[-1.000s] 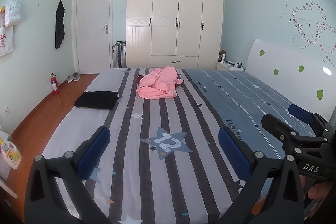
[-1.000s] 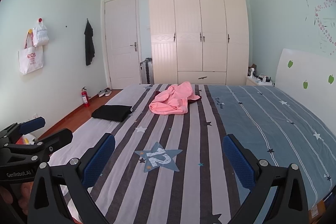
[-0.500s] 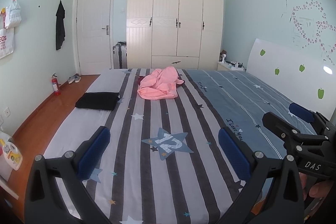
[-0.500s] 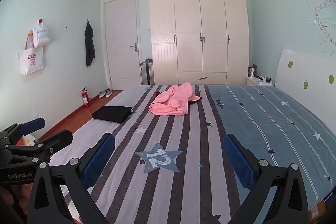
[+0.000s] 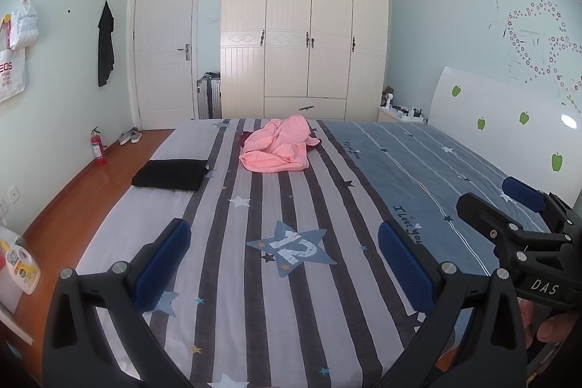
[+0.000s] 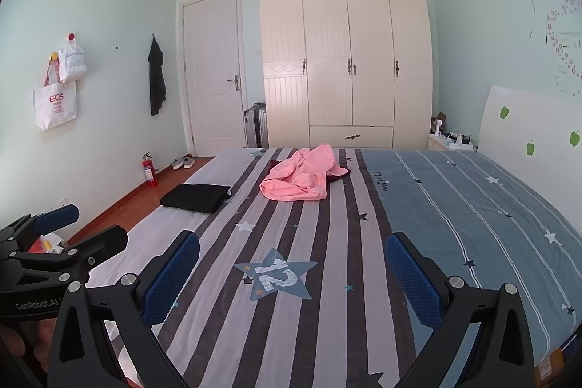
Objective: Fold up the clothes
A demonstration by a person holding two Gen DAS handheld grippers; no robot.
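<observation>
A crumpled pink fabric garment (image 5: 278,148) (image 6: 302,178) lies in a loose heap on the far middle of the bed, on the grey-and-white striped part of the cover, with a bit of dark red cloth (image 5: 246,136) showing at its far left edge. To its left and a little nearer, a flat folded black garment (image 5: 170,174) (image 6: 196,197) rests near the bed's left edge. The bed (image 5: 418,170) (image 6: 454,206) wears a striped cover, blue on the right, with a blue star patch numbered 12 (image 5: 291,248) (image 6: 278,277) near the middle. Both tools hover above the near end of the bed, well apart from the clothes: the left hand-held gripper (image 5: 283,264) has its blue-padded fingers spread wide with nothing between them, and the right hand-held gripper (image 6: 293,277) is likewise wide and empty. Beyond the bed stand a cream four-door wooden wardrobe (image 5: 303,35) (image 6: 345,60) and a white door (image 5: 165,42).
</observation>
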